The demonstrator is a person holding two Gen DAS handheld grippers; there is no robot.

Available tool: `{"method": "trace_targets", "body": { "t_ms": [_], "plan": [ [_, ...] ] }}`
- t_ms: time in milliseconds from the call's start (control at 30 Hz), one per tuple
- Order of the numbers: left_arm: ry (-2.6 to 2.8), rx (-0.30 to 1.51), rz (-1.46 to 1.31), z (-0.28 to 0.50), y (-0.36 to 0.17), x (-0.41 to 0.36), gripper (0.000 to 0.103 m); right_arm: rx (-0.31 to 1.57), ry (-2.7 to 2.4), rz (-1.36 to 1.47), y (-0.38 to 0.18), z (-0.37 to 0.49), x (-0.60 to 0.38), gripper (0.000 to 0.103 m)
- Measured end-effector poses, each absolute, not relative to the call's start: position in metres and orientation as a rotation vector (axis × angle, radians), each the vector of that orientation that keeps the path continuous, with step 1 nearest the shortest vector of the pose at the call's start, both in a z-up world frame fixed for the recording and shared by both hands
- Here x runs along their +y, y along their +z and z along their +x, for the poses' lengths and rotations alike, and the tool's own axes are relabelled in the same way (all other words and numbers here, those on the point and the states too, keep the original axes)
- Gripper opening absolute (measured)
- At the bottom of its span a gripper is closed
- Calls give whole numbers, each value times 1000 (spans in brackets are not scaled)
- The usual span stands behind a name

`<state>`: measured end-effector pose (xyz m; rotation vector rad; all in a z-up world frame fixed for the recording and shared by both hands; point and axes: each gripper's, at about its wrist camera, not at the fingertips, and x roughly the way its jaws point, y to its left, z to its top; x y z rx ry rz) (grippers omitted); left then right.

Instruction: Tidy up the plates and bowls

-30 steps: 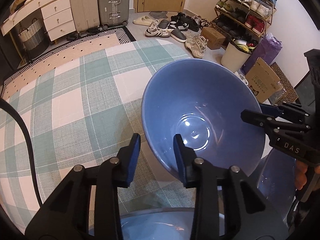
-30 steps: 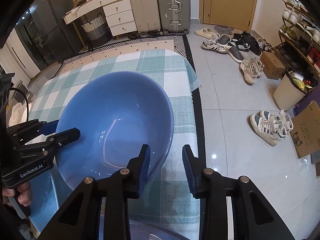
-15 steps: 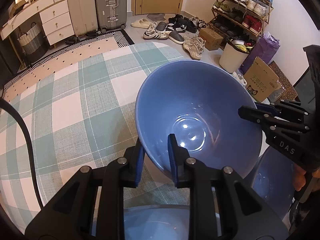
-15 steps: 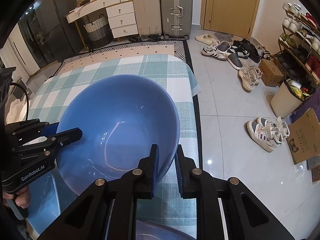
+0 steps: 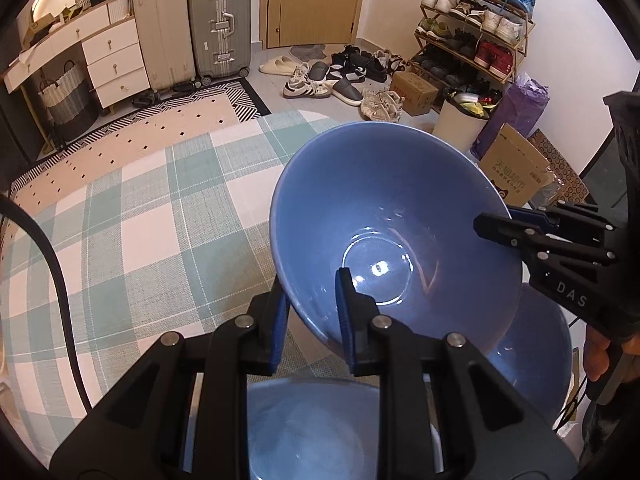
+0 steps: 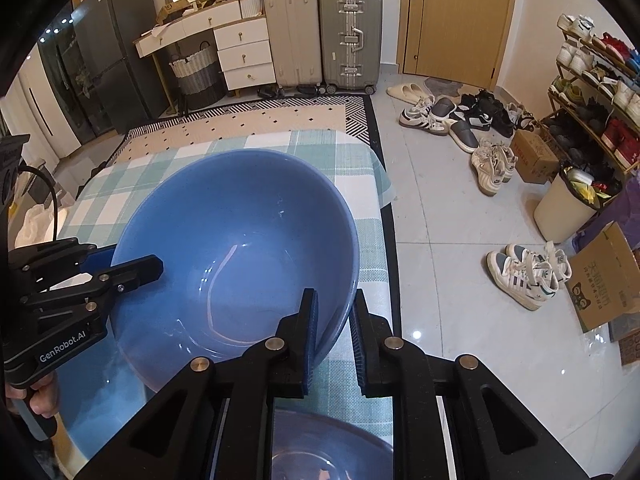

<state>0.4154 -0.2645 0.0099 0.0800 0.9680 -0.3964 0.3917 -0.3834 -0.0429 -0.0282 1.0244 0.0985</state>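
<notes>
A large blue bowl (image 5: 396, 232) is held in the air between both grippers, above the checked tablecloth (image 5: 140, 240). My left gripper (image 5: 310, 308) is shut on the bowl's near-left rim. My right gripper (image 6: 334, 326) is shut on the opposite rim; it shows in the left wrist view (image 5: 500, 228) at the bowl's right edge. The bowl also shows in the right wrist view (image 6: 236, 256), with the left gripper (image 6: 132, 268) at its left rim. Another blue bowl (image 5: 532, 360) sits below at the right, and a third blue dish (image 5: 312, 432) lies under my left gripper.
The table's far edge and right edge (image 6: 380, 184) drop to a tiled floor with shoes (image 6: 528, 272), a bin (image 6: 564, 204), cardboard boxes (image 5: 516, 168) and a shoe rack (image 5: 476, 28). Suitcases (image 5: 220, 24) and drawers (image 5: 116, 60) stand by the far wall.
Both grippers closed from open onto the bowl's rim, and the bowl has risen with them above the table.
</notes>
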Motion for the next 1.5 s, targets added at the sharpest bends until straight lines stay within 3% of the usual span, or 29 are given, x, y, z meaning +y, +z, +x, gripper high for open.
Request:
{"method": "trace_targets", "body": {
  "t_ms": [900,1500],
  "plan": [
    [-373,832,75,302,109,-228,20,892,108,-94,57,303,-335,16],
    [-325,801,58,221,138,-182,20,855,145,-131,76,257,-283,16]
  ]
}}
